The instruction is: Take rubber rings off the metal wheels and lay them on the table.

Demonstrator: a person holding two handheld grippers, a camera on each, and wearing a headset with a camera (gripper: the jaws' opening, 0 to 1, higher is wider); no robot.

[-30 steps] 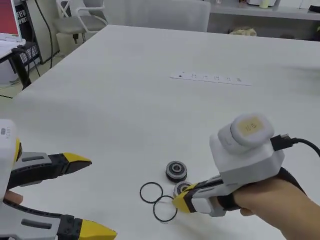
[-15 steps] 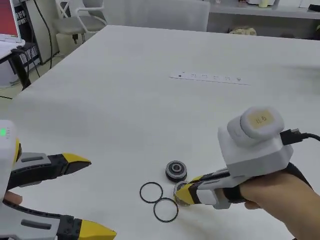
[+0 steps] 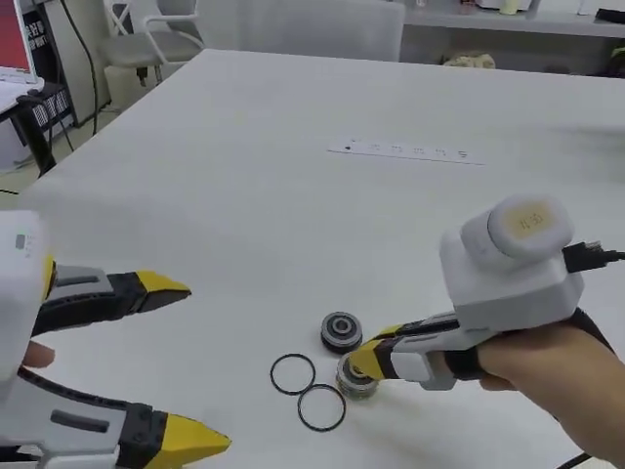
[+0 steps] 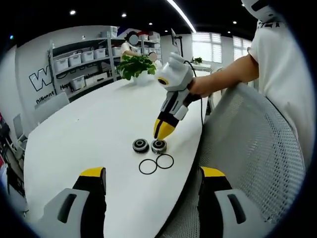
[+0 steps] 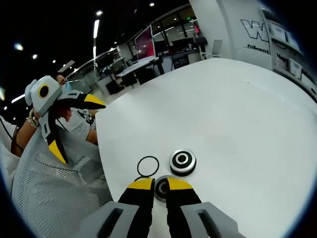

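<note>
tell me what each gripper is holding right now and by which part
The right gripper pinches the nearer metal wheel at its near edge; ring or metal, cannot tell. The left gripper is open, holding nothing.

white table point(image 3: 244, 195): wheels point(image 3: 342, 330), rubber rings point(image 3: 293, 374)

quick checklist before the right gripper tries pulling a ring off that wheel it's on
1. Right gripper jaws sit either side of the near wheel: ok.
2. Grip firm enough to pull: cannot tell.
3. Rubber ring present on the near wheel: cannot tell.
4. Left gripper open and off to the side, free to help: ok.
5. Two loose rings lying flat on the table: ok.
6. Far wheel apart from the jaws: ok.
</note>
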